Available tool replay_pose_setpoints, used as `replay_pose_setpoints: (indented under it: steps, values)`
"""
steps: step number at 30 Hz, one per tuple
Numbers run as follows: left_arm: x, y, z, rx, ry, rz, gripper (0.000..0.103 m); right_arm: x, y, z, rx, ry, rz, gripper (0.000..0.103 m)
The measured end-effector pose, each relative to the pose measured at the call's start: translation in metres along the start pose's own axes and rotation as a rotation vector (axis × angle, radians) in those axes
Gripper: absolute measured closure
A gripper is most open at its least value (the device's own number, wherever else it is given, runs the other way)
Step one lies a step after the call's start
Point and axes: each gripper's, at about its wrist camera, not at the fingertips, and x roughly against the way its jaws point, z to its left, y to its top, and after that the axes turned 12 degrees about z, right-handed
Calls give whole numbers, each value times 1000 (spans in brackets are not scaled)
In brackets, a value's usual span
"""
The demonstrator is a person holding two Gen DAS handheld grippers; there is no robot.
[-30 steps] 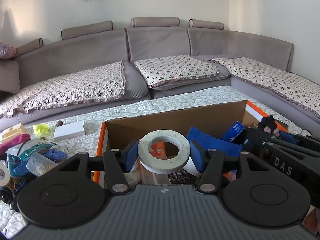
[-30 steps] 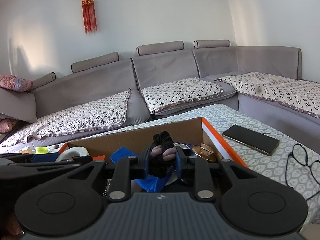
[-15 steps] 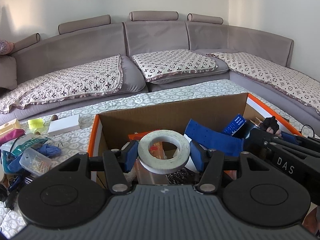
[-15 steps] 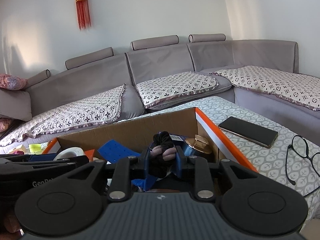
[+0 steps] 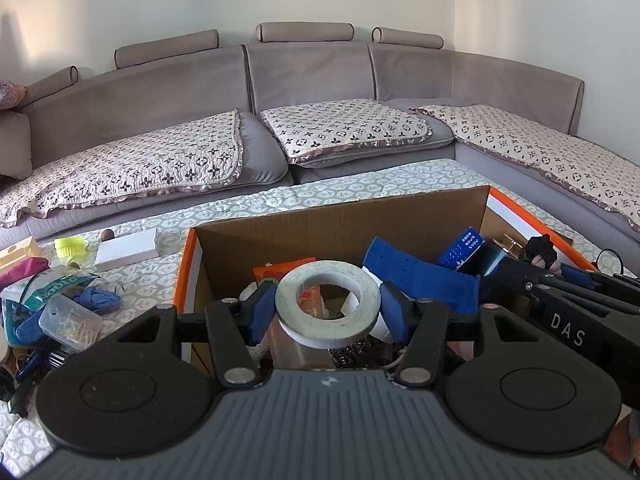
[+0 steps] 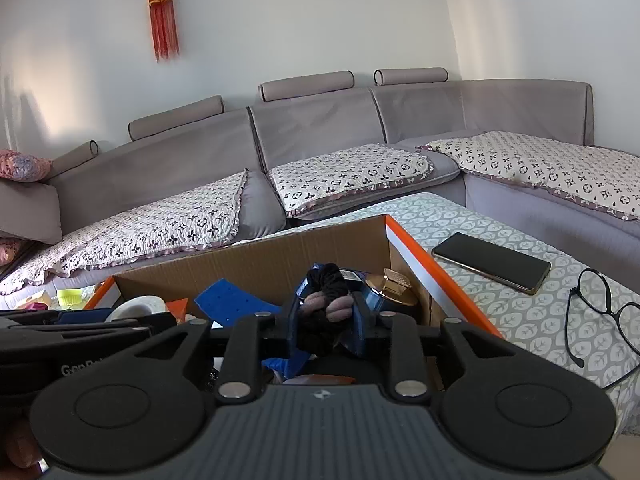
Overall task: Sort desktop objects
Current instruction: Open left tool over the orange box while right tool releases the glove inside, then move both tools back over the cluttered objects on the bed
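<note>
My left gripper (image 5: 328, 312) is shut on a white roll of tape (image 5: 327, 304) and holds it over the left half of an open cardboard box (image 5: 340, 224) with orange edges. My right gripper (image 6: 326, 316) is shut on a bundle of black and mauve hair ties (image 6: 326, 300) over the right part of the same box (image 6: 256, 256). The box holds a blue perforated sheet (image 5: 416, 272), a small blue packet (image 5: 460, 248), a gold-lidded jar (image 6: 390, 288) and other items.
Left of the box on the patterned table cover lie a white box (image 5: 126, 254), a yellow-green cap (image 5: 70, 246), a blue cloth (image 5: 98, 300) and a clear case of clips (image 5: 72, 322). Right of the box lie a black phone (image 6: 490, 262) and glasses (image 6: 600, 312). A grey sofa (image 6: 312, 140) curves behind.
Both grippers have moved forward and down over the box, still holding the tape and the hair ties. More of the box's inside shows.
</note>
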Motion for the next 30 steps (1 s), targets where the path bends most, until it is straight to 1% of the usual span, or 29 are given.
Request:
replay_pose_setpoints:
  steps: [1,2,3,4,5,7,9,10,12,14,16,17,18,19,21,23,30]
  values:
    - [0,0,0,-1,2,-6,43,0,0,0,-1,1,0,74]
    - [1,-1,0,-2,3,-14,37,0,0,1,-1,0,-2,71]
    - [1,-1,0,-4,2,-20,35,0,0,1,-2,0,-4,70]
    - [1,-1,0,-6,1,-24,31,0,-1,1,-5,-4,-7,69]
    - [1,-1,0,-5,-1,-28,25,0,-1,2,-6,-5,-9,66]
    - [1,-1,0,-4,-4,-33,21,0,-1,2,-4,-9,-14,64]
    - [1,-1,1,2,1,-38,18,-1,-1,1,-13,-19,-17,54]
    - [1,-1,2,8,2,-39,16,0,-1,1,-19,-26,-21,51]
    - [1,0,4,24,8,-44,11,2,-2,-1,-33,-40,-33,38]
    - [3,0,7,35,14,-49,5,4,-2,-3,-44,-46,-43,34]
    - [4,0,9,46,20,-54,1,6,-2,-2,-54,-52,-48,29]
    - [4,0,10,54,24,-57,0,7,-3,-2,-64,-59,-50,23]
    - [5,-1,11,61,27,-58,0,7,-3,-3,-77,-67,-51,15]
    - [5,-1,13,66,22,-56,0,8,-2,-4,-95,-76,-49,11]
    - [7,-1,16,70,15,-50,0,9,-3,-6,-118,-69,-46,5]
    - [9,-2,17,73,16,-51,0,10,-3,-4,-120,-83,-49,1]
    - [19,-4,26,73,8,-63,0,19,-3,4,-112,-83,-69,0]
